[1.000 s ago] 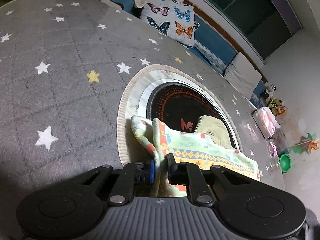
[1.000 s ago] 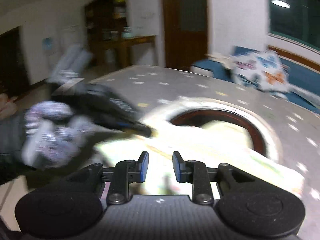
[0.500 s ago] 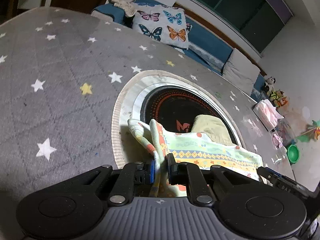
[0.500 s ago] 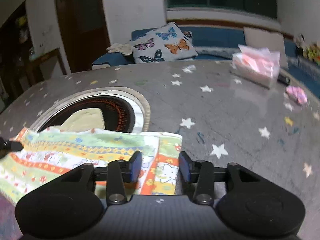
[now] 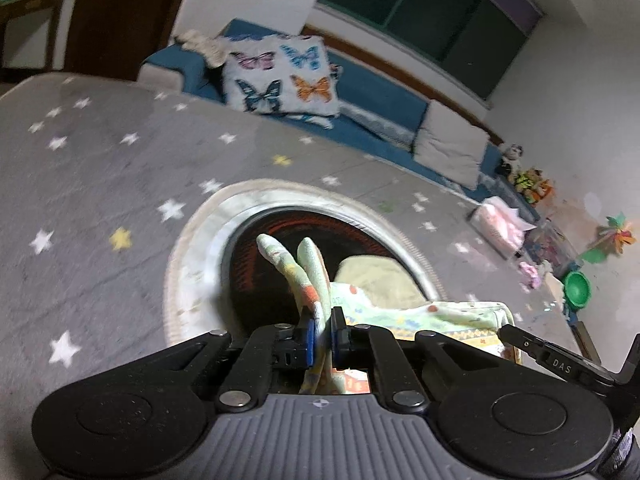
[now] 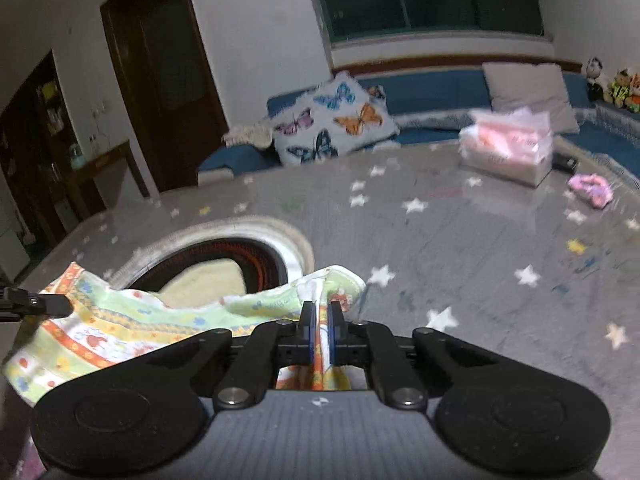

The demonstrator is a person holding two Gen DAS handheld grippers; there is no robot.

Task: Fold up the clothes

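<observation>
The letters "DAS" are showing in white on the right gripper's arm where it is poking into the lower right of the left wrist view; no other writing is legible.

The left gripper (image 5: 322, 336) is pinching a bunched edge of the printed cloth (image 5: 420, 316), two folds of it sticking up past the blue pads over the dark round inset (image 5: 272, 280) in the star-patterned table cover (image 5: 100, 184). Half a second ago that cloth was lying lower and flatter against the inset's rim; now it is being lifted and stretched. The right gripper (image 6: 320, 332), whose jaws stood apart around the corner half a second ago, is now clamping the cloth's other corner, just right of the inset.

Between the two grippers the cloth is hanging across the near side of the inset, partly covering a pale yellow piece (image 6: 204, 280) lying inside it. Both views are smearing with motion, so the cloth's print is hard to make out, and its lower edge is hiding behind the gripper bodies. A butterfly cushion (image 6: 332, 120) is sitting on the blue sofa (image 5: 372, 96) beyond the inset.
</observation>
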